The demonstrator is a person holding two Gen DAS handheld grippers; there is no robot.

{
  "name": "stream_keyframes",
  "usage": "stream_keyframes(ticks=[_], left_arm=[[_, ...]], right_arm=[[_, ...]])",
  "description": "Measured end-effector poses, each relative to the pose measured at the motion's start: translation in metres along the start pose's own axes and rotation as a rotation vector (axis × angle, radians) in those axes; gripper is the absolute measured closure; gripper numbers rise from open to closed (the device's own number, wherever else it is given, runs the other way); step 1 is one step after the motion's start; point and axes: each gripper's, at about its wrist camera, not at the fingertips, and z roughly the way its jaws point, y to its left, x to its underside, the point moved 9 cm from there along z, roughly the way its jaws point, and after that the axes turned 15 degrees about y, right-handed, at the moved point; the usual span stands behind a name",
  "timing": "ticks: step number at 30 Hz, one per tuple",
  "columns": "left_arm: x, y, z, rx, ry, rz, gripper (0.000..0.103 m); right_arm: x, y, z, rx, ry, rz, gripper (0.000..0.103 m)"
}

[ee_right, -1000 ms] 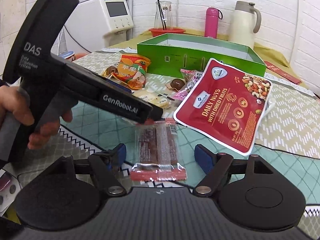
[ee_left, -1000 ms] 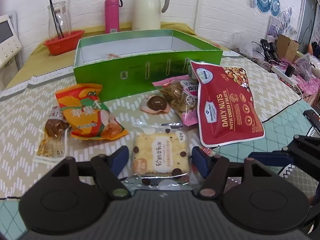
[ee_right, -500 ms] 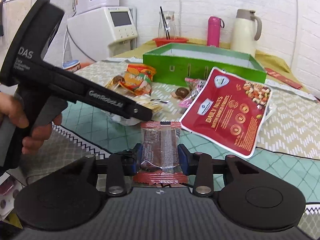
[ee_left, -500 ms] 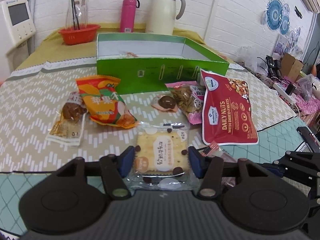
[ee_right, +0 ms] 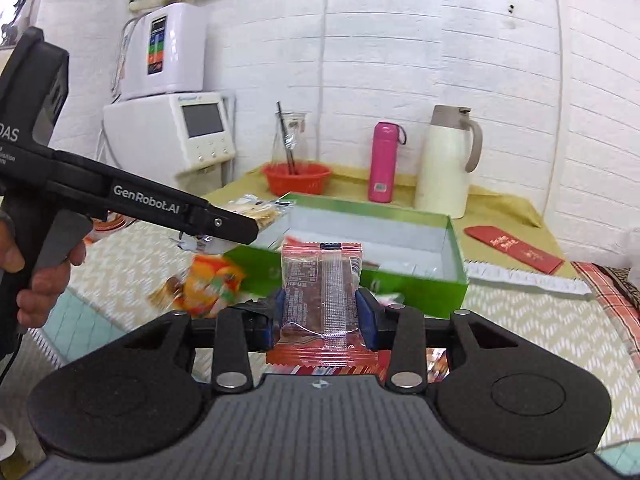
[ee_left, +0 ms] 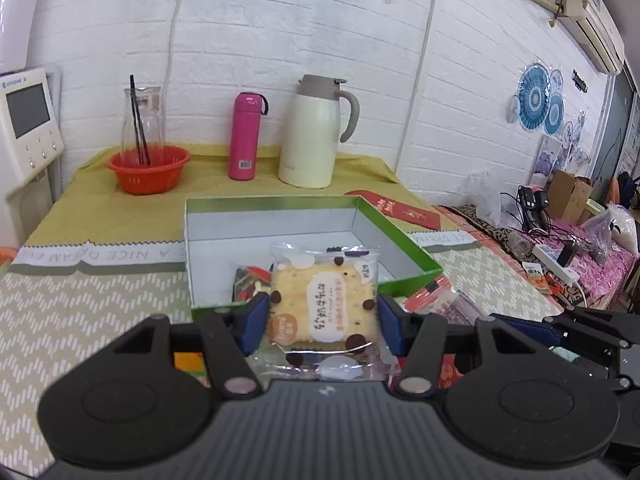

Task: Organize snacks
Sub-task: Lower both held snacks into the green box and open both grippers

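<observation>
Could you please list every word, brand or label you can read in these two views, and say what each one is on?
"GenRobot.AI": side of the left gripper, which holds the biscuit packet.
"DAS": that gripper's handle; smaller lines below unreadable.
"A NICE DREAM": upside down on the tablecloth border.
Biscuit packet label: Chinese characters, too small to read.
Brown snack bar in the right gripper: print blurred.
Red envelope: gold script illegible.

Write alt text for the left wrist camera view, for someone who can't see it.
The left gripper is shut on a clear-wrapped square cracker packet with chocolate chips, held up in front of an open green cardboard box with a white interior. Behind stand a red plastic basket, a pink flask and a cream thermos jug.
</observation>
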Motion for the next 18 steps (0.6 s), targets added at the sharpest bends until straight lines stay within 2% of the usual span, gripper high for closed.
stream_keyframes(ticks=[7,11,13,18], left_arm=[[-0.047,0.006,0.051,-0.015,0.019,-0.023,0.047],[-0.06,0.017,0.08,-0.025,0.042,-0.061,0.047],[-0.066,0.026,0.092,-0.054,0.046,-0.073,0.047],[-0.075,0.054,0.118,-0.093,0.086,-0.133,0.047]], right_arm=[[-0.032,-0.043,0.04,0.052,0.004,0.061,0.036],[-0.042,-0.067,0.07,0.052,0.035,0.122,0.036],[-0.046,-0.076,0.086,0.042,0.055,0.153,0.036],[-0.053,-0.081,0.124,0.022,0.123,0.165,0.036]])
